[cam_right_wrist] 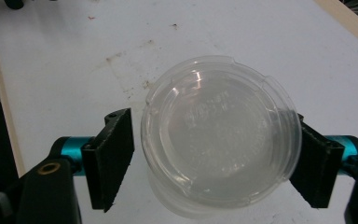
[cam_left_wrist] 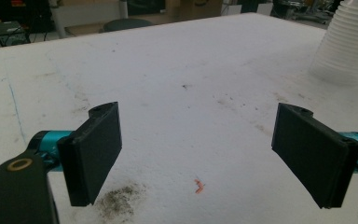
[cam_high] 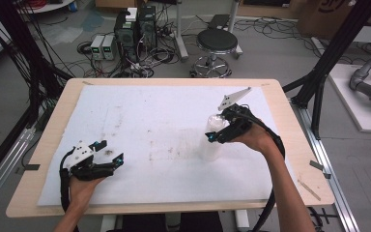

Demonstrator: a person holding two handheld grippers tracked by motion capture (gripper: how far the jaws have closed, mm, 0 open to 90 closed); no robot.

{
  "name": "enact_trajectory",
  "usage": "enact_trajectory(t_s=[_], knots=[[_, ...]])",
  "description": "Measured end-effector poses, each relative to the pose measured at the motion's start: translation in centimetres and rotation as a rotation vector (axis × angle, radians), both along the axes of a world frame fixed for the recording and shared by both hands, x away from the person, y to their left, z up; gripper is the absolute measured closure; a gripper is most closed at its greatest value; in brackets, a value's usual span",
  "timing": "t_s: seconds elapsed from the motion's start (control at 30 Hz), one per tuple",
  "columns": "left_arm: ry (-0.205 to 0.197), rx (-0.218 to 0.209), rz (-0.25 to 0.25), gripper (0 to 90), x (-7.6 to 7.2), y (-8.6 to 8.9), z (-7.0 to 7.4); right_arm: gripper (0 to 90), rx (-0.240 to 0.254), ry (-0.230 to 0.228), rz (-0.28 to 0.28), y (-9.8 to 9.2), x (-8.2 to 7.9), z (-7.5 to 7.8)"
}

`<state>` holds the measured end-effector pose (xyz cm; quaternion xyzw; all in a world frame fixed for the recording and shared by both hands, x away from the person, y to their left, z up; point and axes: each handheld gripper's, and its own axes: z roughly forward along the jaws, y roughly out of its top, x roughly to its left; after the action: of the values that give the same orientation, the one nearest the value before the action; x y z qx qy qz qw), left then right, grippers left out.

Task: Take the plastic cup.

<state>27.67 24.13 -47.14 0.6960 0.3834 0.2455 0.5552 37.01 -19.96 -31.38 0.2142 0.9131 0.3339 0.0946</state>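
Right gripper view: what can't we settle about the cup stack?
- Contact: the right hand-held gripper has its jaws flanking the cup stack; the clear rim hides any touching.
- Cup count: stack top cut off by the left gripper view's edge.
- Embossed lettering on the cup base: too blurred.

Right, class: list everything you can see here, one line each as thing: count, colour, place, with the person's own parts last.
Stack of cups: one stack, clear plastic, right of centre on the table, standing between the right claw's jaws, seen from above in the right gripper view.
Foam sheet: one, white and stained, covering the tabletop.
Table: one, light wood edge.
Stool: one, black seat, on the floor beyond the table.
Electronic boxes: several, black and pale, on the floor with cables.
Left claw: one, black with teal, open, near left of the sheet.
Right claw: one, black, open around the stack.
Forearms: two, bottom edge.
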Motion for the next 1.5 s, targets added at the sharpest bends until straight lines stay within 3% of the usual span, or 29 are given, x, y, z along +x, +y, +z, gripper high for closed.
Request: enact_trajectory(t_s=[0.33, 0.77, 1.3, 1.5], knots=[[0.0, -0.001, -0.001, 15.9, 0.0, 0.0, 0.0, 34.4, -0.005, -0.002, -0.001, 0.2, 0.3, -0.4], [0.002, 0.002, 0.0, 15.9, 0.0, 0.0, 0.0, 36.2, -0.007, 0.008, -0.005, 0.2, 0.3, -0.3], [0.007, 0.002, -0.003, 15.9, 0.1, 0.0, 0.0, 38.8, -0.02, 0.01, -0.011, 0.5, 0.1, 1.0], [0.008, 0.003, -0.002, 15.9, 0.1, 0.0, 0.0, 39.8, -0.001, -0.014, -0.011, 0.5, -0.2, 2.2]])
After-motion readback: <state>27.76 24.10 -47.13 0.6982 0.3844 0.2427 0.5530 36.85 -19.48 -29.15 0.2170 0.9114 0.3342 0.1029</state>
